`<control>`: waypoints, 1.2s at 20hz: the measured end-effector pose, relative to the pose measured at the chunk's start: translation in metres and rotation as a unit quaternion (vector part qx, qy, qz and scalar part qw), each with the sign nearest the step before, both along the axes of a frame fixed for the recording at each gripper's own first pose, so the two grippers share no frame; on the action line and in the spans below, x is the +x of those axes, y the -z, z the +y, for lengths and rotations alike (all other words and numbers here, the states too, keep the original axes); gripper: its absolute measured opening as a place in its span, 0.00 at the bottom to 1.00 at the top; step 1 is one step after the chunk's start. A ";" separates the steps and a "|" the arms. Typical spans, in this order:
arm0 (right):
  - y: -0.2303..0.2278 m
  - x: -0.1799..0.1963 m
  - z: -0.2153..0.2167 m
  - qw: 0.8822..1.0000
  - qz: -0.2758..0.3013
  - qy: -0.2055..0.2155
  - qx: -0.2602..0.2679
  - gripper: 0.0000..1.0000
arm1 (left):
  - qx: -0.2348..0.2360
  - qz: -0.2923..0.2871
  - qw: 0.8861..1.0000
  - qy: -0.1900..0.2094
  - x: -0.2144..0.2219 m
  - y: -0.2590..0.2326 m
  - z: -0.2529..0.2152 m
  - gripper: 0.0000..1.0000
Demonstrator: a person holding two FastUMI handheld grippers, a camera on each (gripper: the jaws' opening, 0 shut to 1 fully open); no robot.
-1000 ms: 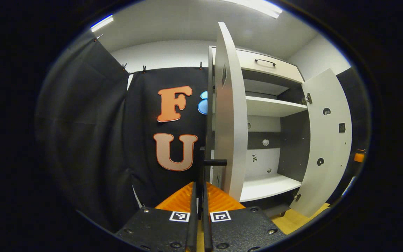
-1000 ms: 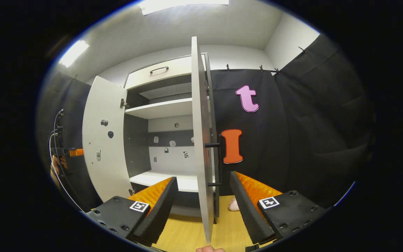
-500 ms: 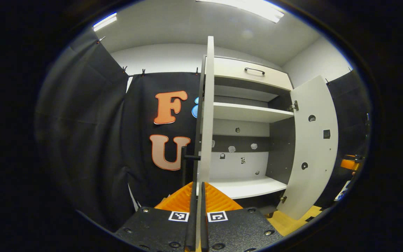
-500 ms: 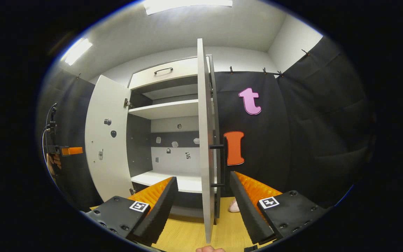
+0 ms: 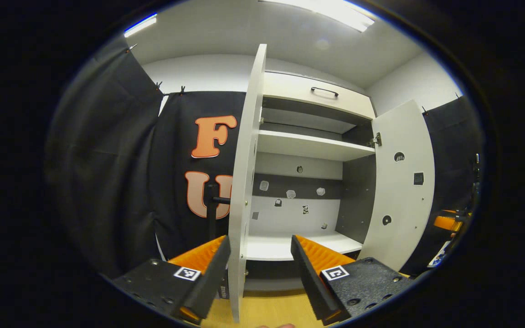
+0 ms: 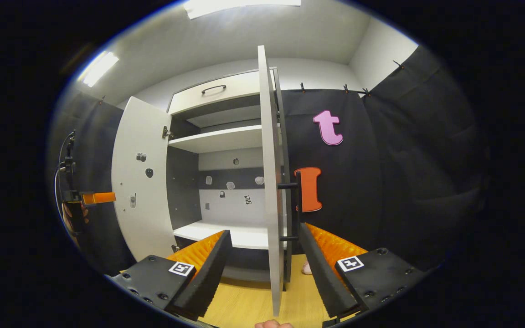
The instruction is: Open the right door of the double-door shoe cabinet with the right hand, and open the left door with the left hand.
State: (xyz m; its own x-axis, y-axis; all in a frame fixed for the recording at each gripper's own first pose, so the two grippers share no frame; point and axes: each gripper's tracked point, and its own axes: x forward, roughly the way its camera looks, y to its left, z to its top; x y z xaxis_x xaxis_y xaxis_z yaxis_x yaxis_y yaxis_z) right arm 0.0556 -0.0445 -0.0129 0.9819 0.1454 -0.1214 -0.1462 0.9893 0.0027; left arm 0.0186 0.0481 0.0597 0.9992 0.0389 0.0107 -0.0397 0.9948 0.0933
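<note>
The white shoe cabinet [image 5: 308,146] stands with both doors swung out and its shelves bare. In the left gripper view the left door [image 5: 244,182] is edge-on, with its black handle [image 5: 210,212] on the far side. My left gripper [image 5: 260,240] is open, one finger on each side of that door edge, apart from it. In the right gripper view the right door [image 6: 271,182] is edge-on with its black handle [image 6: 295,209] beside it. My right gripper [image 6: 265,232] is open astride that edge, holding nothing. The left door [image 6: 141,182] shows farther left.
Black cloth walls close in on both sides of the cabinet. A drawer with a black handle [image 5: 324,91] tops it. The floor [image 6: 244,305] is light wood. The other gripper and a hand [image 6: 73,212] sit beyond the left door; the right door [image 5: 404,182] juts out.
My left gripper went from shut to open and let go of the left door's handle; that door's edge now sits left of centre. The right gripper stayed open, barely shifting.
</note>
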 end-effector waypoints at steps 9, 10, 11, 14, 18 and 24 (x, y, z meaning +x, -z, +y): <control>-0.007 0.002 0.005 1.000 -0.011 0.000 0.003 0.98 | 0.030 0.007 0.999 -0.007 0.007 0.012 0.003 0.97; -0.007 0.002 0.006 1.000 -0.011 0.000 0.001 0.98 | 0.028 0.008 1.000 -0.006 0.008 0.013 0.003 0.94; -0.008 0.002 0.007 1.000 -0.011 -0.001 0.000 0.98 | 0.027 0.009 1.000 -0.005 0.010 0.012 0.002 0.94; -0.008 0.003 0.010 1.000 -0.010 -0.003 0.000 0.98 | 0.022 0.004 1.000 -0.010 0.011 0.009 0.005 0.94; -0.008 0.003 0.012 1.000 -0.010 -0.007 0.002 0.98 | 0.027 -0.001 1.000 -0.015 0.009 0.006 0.008 0.94; -0.008 0.005 0.014 1.000 -0.010 -0.008 0.000 0.98 | 0.031 -0.007 0.999 -0.014 0.008 0.001 0.006 0.94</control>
